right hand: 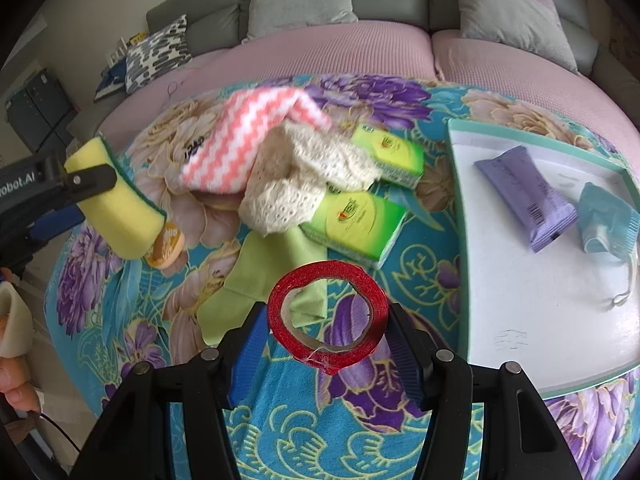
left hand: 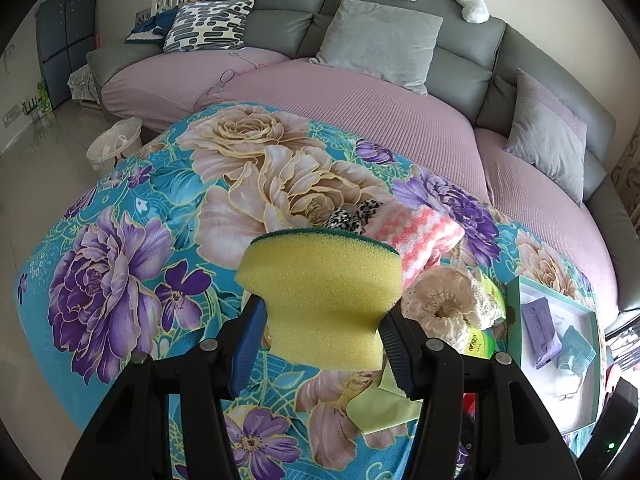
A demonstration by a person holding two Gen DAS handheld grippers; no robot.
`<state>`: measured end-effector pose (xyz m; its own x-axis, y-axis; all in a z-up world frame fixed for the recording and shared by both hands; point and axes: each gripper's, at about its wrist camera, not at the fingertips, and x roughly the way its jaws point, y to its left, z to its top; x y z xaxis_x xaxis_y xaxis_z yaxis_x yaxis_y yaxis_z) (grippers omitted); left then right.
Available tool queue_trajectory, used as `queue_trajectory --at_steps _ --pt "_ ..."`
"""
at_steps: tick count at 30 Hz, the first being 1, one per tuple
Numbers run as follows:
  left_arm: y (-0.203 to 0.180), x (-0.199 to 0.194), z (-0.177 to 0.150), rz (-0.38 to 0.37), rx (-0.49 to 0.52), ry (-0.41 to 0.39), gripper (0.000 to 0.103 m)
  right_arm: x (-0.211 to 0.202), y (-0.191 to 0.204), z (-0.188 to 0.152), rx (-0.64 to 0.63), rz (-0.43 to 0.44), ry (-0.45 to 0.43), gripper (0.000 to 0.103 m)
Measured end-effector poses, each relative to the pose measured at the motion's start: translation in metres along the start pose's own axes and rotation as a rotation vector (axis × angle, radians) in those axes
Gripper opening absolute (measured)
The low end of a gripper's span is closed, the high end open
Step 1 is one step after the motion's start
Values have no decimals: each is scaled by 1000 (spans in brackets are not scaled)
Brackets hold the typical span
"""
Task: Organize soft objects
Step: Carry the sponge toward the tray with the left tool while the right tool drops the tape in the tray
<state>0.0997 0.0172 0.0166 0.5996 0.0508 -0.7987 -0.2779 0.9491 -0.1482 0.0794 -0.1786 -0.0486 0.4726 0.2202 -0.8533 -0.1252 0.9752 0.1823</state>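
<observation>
My left gripper is shut on a yellow sponge with a green scrub side and holds it above the floral blanket. In the right wrist view that sponge hangs at the left. My right gripper is shut on a red glitter tape ring, with both blue pads against its sides, just above the blanket. Between the two lie a pink zigzag cloth, a cream lace piece, a green cloth and a leopard scrunchie.
Two green tissue packs lie beside the lace. A white tray with a teal rim at the right holds a purple pack and a blue pouch. An orange round item sits under the sponge. Behind is a sofa with cushions.
</observation>
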Motion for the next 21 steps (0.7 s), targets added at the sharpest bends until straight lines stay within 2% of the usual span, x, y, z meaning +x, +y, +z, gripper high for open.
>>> queue_trajectory --at_steps 4,9,21 --pt "-18 -3 -2 -4 48 -7 58 -17 -14 6 28 -12 -51 62" --pt "-57 -10 -11 -35 153 -23 58 -42 -49 13 94 -83 -112 62" --pt "-166 -23 -56 -180 441 -27 58 -81 -161 -3 352 -258 -172 62"
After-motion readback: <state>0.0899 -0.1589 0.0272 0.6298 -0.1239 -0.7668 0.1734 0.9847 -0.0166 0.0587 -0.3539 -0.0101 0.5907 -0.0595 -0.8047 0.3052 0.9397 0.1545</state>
